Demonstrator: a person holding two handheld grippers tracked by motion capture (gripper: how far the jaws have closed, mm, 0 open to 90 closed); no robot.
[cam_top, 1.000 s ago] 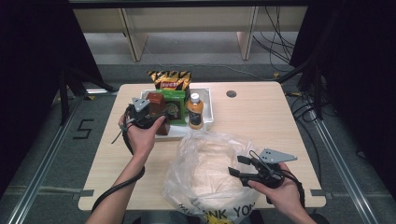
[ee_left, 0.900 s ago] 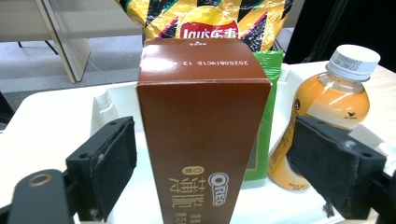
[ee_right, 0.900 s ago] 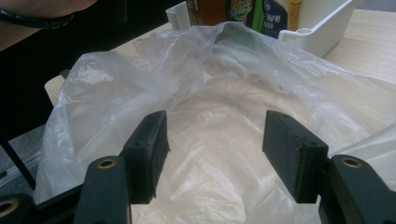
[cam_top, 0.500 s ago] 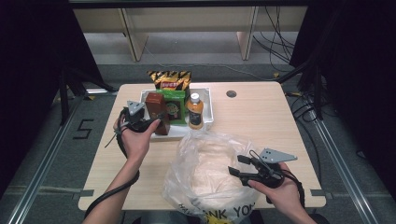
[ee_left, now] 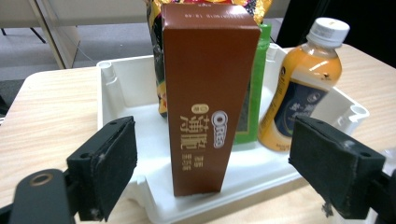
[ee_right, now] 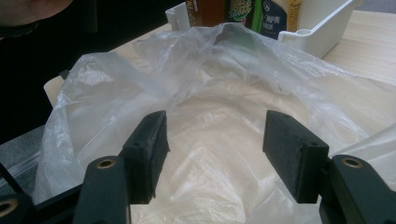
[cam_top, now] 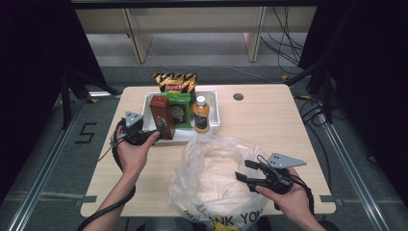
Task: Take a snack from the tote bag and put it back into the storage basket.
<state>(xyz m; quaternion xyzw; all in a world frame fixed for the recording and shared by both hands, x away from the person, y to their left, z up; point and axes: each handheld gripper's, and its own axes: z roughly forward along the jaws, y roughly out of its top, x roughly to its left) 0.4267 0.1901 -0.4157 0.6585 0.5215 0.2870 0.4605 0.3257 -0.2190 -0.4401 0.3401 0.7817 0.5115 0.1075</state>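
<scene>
High view: my left tool point(cam_top: 139, 136) sits at the near left corner of the white tray point(cam_top: 215, 113) on the tabletop point(cam_top: 274, 120), level with the upright brown Oreo box point(cam_top: 161, 117). Behind the box stand a green packet point(cam_top: 180, 109) and a yellow-black snack bag point(cam_top: 174, 82); an orange drink bottle point(cam_top: 201, 114) stands at the tray's right. My right tool point(cam_top: 243, 176) hovers at the right edge of the clear plastic bag point(cam_top: 211, 178), which lies open on the near tabletop.

Left gripper view: the left tool point(ee_left: 229, 161) has its jaws spread wide, one on either side of the Oreo box point(ee_left: 205, 93), pads clear of it. The box stands upright at the tray's point(ee_left: 116, 88) near edge. The bottle point(ee_left: 299, 88) stands to the right.

Right gripper view: the right tool point(ee_right: 215, 140) is open, holding nothing, jaws aimed into the mouth of the plastic bag point(ee_right: 140, 70). A tray corner point(ee_right: 322, 32) lies just beyond the bag.
</scene>
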